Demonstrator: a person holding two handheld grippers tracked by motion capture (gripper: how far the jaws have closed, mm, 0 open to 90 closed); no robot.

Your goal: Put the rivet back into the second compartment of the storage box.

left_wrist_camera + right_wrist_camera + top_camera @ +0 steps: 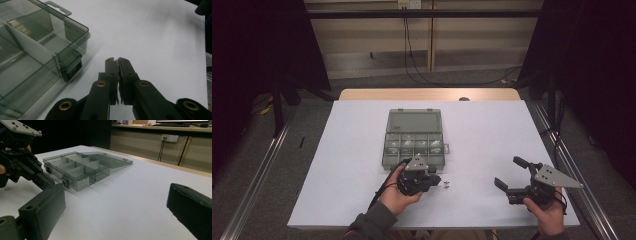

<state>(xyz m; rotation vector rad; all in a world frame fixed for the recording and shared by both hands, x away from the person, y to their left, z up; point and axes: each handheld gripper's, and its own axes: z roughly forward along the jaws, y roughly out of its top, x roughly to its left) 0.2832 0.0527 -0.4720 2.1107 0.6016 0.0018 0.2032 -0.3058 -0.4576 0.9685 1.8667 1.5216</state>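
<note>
The left gripper (435, 181) sits at six o'clock from the grey translucent plastic compartment box (414, 139), jaws pressed together on a small metal part, barely visible at the tips (116, 60) — just off the box's near edge. The right gripper (507, 175) rests at four o'clock, jaws wide, nothing between them. The box lies open, lid flat at twelve o'clock.

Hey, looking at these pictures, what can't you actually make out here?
- Whatever the left hand-held gripper pinches: a sliver between shut jaws, left gripper view.
- Small parts on the table: too small, high view.
- Contents of the box: pale blurs, high view.
- Box label: unreadable, right gripper view.
</note>
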